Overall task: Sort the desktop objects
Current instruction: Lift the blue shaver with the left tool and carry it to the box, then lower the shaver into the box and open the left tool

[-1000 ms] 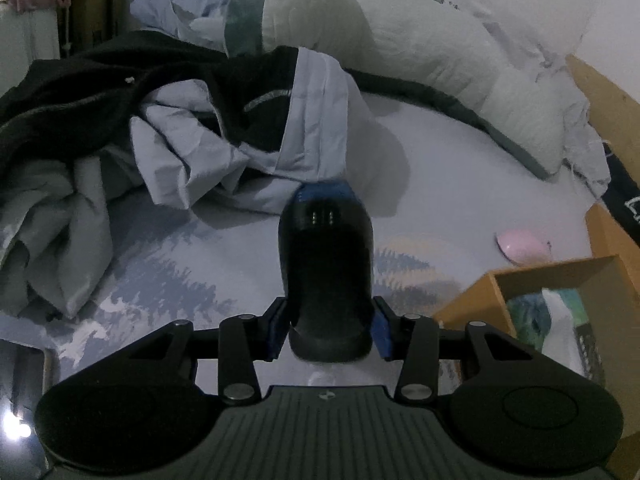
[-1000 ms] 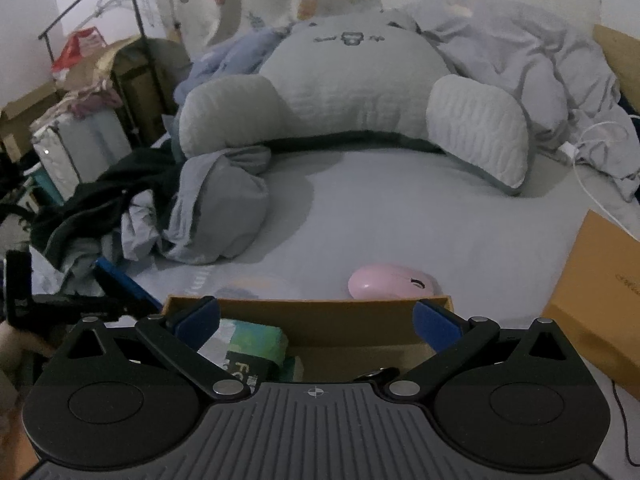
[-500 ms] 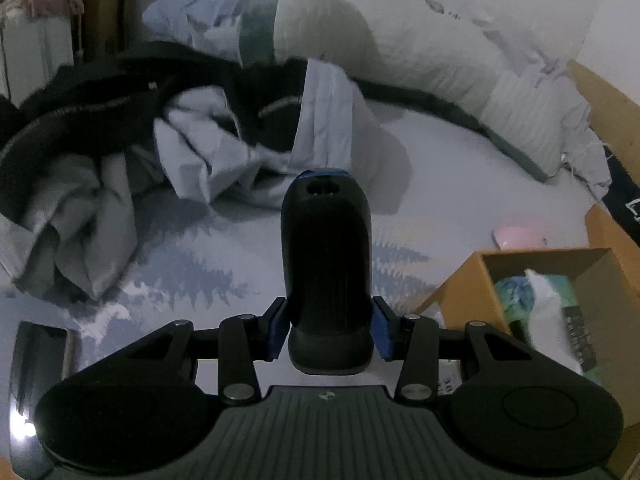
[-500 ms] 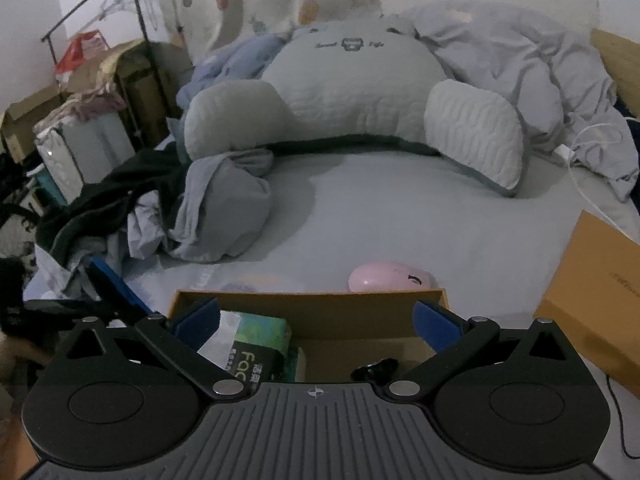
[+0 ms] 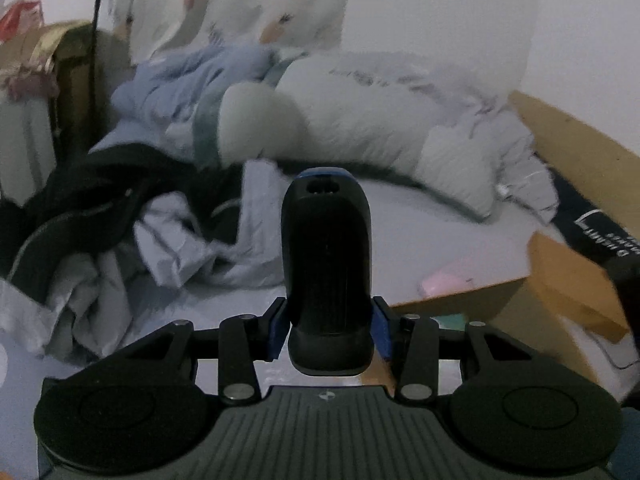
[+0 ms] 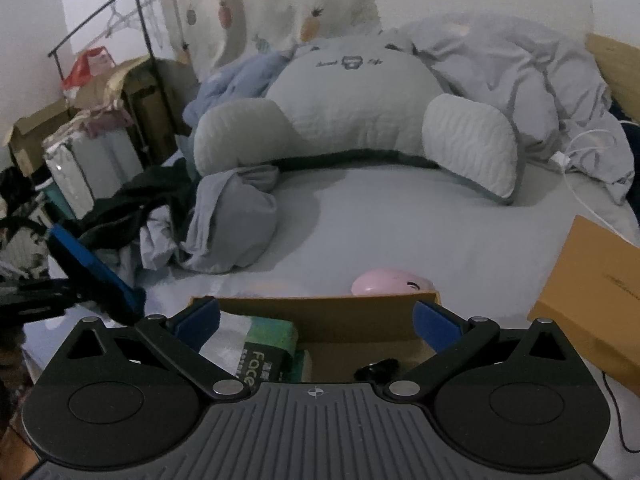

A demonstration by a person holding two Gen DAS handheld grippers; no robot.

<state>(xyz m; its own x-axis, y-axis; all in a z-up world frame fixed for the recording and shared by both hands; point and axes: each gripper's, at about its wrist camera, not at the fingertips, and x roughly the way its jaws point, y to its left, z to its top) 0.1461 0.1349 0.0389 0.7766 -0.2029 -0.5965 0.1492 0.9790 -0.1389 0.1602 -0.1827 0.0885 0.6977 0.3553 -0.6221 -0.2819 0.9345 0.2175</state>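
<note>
Presently, findings by item:

Left gripper (image 5: 328, 326): jaws closed on one black device (image 5: 326, 264) with a blue tip, clamped low on its body so it points forward along the fingers, clear of the bed; judged a carry hold.

Right gripper (image 6: 316, 320): jaws spread wide, holding nothing, poised over the open cardboard box (image 6: 320, 312); judged free for the next pick.

Box contents: one green tissue pack (image 6: 272, 344) at the left side, one small black item (image 6: 378, 368) on the floor of the box. Middle and right of the box floor show bare, judged room for the device.

Pink mouse (image 6: 390, 282): one, lying on the sheet just beyond the far wall of the box, not yet sorted.

Second box (image 6: 592, 296): one, closed, to the right, apart from the open one.

Surroundings: one large grey cushion (image 6: 352, 120) at the bed head; clothes heap (image 6: 224, 220) to the left.

Count: two grippers, two boxes, four loose objects.
</note>
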